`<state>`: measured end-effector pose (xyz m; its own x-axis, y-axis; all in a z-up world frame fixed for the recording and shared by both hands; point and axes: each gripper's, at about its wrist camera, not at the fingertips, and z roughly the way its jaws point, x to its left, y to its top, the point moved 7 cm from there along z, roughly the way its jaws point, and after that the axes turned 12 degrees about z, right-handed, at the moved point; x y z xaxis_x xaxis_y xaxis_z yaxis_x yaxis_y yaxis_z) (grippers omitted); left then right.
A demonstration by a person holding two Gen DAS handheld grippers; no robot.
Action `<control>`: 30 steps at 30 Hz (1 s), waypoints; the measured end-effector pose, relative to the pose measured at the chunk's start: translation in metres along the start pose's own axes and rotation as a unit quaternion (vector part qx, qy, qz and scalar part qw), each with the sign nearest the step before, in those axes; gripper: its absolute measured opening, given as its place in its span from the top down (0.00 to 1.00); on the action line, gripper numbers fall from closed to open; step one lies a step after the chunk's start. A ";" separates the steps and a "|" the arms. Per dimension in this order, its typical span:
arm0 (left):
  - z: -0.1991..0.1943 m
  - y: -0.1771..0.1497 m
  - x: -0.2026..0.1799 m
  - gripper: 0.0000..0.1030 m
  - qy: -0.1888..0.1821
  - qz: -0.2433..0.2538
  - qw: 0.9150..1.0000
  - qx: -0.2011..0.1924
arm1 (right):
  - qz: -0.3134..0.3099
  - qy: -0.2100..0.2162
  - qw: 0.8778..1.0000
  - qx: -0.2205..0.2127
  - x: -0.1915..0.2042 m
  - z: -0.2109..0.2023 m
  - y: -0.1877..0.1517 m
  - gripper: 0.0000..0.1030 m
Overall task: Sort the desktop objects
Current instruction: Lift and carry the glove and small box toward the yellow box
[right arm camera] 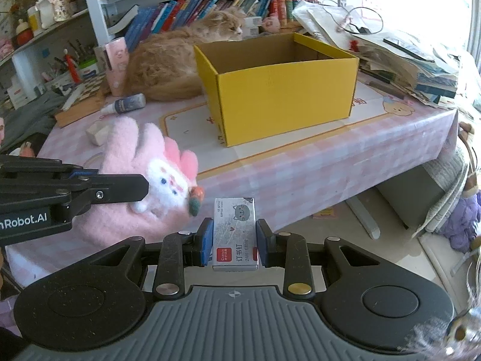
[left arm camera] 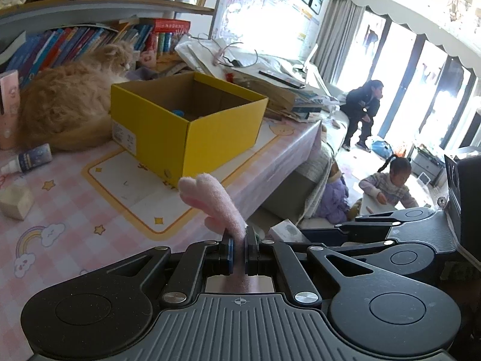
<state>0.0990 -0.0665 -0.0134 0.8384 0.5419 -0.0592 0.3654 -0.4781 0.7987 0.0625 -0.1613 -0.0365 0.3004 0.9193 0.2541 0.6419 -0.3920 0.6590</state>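
We hold a pink glove in our left gripper, its pads pinched tight on the fabric, so that one fuzzy edge sticks up in the left wrist view. Our right gripper clamps a staple box squarely between its blue pads. Both hang off the near edge of the desk, glove just left of the staple box. On the desk stands an open yellow box, with something blue lying inside. A cat lies behind it, touching its far wall. Left of the yellow box lie a small bottle and a pale block.
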 end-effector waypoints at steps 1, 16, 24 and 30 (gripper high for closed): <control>0.001 0.001 0.000 0.95 0.000 0.000 1.000 -0.001 | 0.001 -0.002 1.000 0.000 -0.001 0.000 0.001 0.73; 0.023 0.013 0.000 0.95 -0.010 -0.008 1.000 0.002 | -0.003 -0.011 1.000 0.007 -0.016 0.010 0.014 0.73; 0.040 0.022 -0.011 0.95 -0.023 0.003 1.000 0.005 | -0.004 -0.016 1.000 0.014 -0.032 0.015 0.021 0.73; 0.056 0.031 -0.014 0.95 -0.021 -0.001 1.000 0.007 | -0.011 -0.013 1.000 0.023 -0.044 0.023 0.031 0.73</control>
<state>0.1208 -0.1276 -0.0214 0.8542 0.5129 -0.0856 0.3714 -0.4866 0.7908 0.0858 -0.2147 -0.0435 0.3029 0.9270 0.2212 0.6797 -0.3728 0.6317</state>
